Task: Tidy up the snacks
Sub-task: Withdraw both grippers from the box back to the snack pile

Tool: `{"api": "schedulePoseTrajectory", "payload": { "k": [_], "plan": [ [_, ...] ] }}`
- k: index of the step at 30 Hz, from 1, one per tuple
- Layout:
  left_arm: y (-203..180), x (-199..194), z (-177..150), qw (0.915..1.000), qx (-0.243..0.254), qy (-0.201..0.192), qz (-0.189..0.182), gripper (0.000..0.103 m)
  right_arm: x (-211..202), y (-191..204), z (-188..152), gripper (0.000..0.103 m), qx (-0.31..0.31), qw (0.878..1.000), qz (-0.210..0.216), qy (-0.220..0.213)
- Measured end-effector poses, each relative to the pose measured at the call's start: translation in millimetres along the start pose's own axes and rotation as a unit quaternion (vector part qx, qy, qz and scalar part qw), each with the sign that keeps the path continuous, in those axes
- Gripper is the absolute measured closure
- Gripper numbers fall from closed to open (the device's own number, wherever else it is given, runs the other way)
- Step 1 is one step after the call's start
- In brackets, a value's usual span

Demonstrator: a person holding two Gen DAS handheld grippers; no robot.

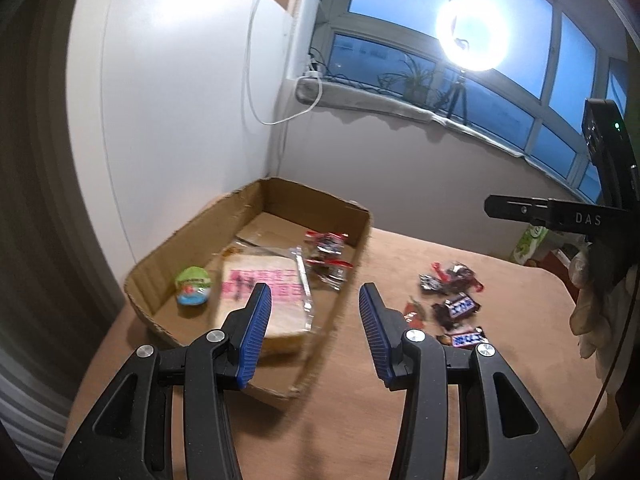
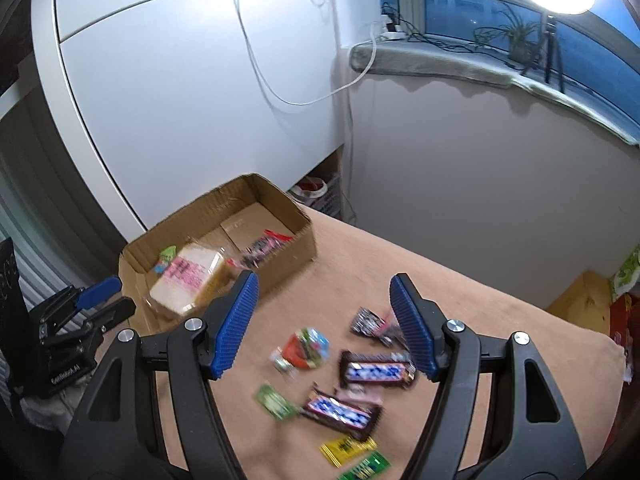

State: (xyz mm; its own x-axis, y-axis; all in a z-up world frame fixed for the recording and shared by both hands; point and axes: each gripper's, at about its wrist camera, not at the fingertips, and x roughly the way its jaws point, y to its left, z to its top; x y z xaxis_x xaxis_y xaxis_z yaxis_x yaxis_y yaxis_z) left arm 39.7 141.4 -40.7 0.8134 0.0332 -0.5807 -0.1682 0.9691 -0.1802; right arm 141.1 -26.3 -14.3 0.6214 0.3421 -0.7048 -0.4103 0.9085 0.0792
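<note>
Glowing round ring light (image 1: 472,35) on black tripod (image 1: 457,100) stands on grey window sill (image 1: 384,98), near spindly green potted plant (image 1: 414,80). Thin white cable (image 1: 256,92) loops across white cabinet panel (image 2: 192,92). Tan cloth-covered table (image 1: 360,412) below.

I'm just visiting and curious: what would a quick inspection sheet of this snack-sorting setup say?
Surface: tan table.
Job's things: cardboard box holds a bread pack, green-capped cup and wrapped candies; chocolate bars and small packets lie loose.
Clutter: nothing seen.
Grippers: left gripper open, empty; right gripper open, empty.
Cables: white cable on wall.
Surroundings: window, ring light, plant.
</note>
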Motion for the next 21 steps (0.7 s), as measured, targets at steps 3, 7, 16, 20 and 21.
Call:
{"api": "schedulePoseTrajectory", "payload": {
  "k": [3,7,16,20,21],
  "plan": [
    [-11,-1,-4,0.9999,0.007,0.005,-0.007,0.058,-10,-13,-14,0.032,0.009,1.0,0.002,0.002],
    [-26,2,-13,0.9995,0.016,0.019,-0.018,0.058,-19,-27,-35,0.032,0.016,1.0,0.011,0.009],
    [-64,17,-37,0.9959,0.033,0.065,-0.054,0.058,-15,-36,-77,0.032,-0.039,0.997,0.048,0.052],
    [-80,30,-51,0.9922,0.05,0.095,-0.064,0.058,-3,-34,-92,0.032,-0.086,0.988,0.097,0.079],
    [-84,33,-54,0.9913,0.056,0.1,-0.066,0.058,2,-33,-96,0.032,-0.101,0.987,0.095,0.085]
  ]
}}
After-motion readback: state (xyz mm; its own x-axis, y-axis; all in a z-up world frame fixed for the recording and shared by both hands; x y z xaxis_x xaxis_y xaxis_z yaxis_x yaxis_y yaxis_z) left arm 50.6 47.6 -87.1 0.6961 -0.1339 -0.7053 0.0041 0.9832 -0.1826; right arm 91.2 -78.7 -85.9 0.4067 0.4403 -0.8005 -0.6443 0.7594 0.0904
